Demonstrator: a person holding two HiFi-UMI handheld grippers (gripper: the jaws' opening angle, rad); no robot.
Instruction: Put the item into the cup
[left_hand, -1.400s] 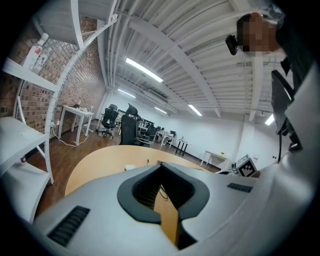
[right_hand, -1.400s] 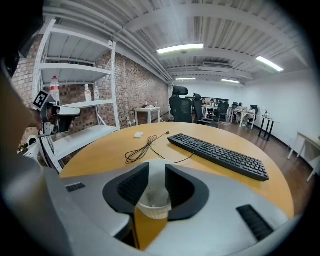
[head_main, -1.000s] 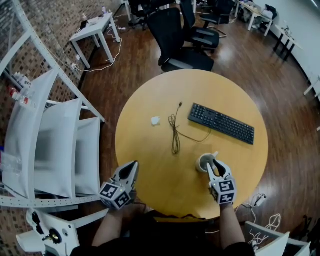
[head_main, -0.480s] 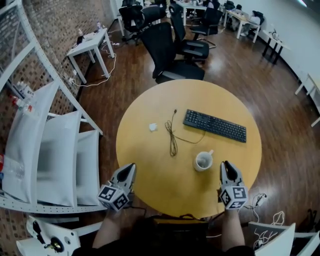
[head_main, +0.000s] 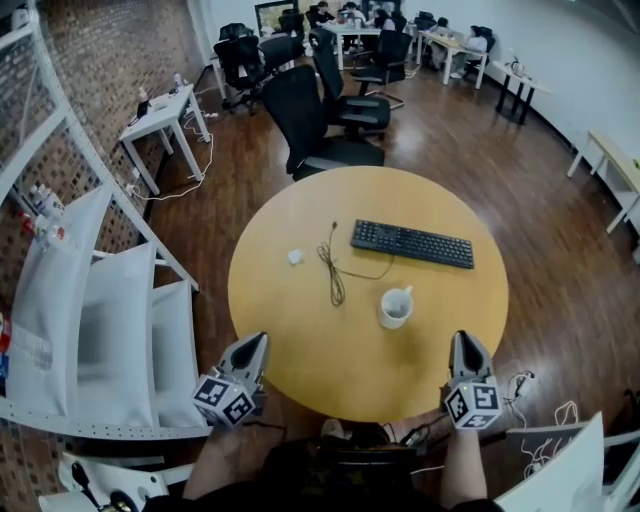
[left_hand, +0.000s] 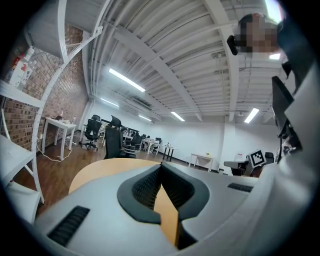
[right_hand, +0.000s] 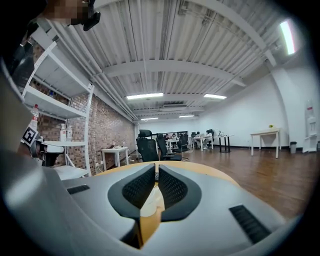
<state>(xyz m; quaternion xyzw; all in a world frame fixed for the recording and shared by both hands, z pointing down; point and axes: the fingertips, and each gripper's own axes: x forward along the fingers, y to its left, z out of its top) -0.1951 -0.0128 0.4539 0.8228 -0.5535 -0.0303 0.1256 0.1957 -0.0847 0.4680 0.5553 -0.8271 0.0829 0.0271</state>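
Ahead of the right hand-held gripper (head_main: 462, 338), its empty jaws just now closing to a slit, the cup (head_main: 396, 306) is standing. The left hand-held gripper (head_main: 257, 340) is idling clenched. The drop seems done, so nothing more is needed.

On table (head_main: 300, 340): cup (head_main: 396, 306) front-right, keyboard (head_main: 412, 243) behind it, cable (head_main: 330, 272) left of both, wad (head_main: 294, 257) left of cable.

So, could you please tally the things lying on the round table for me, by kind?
keyboard: 1
cup: 1
cable: 1
small white item: 1
Total: 4
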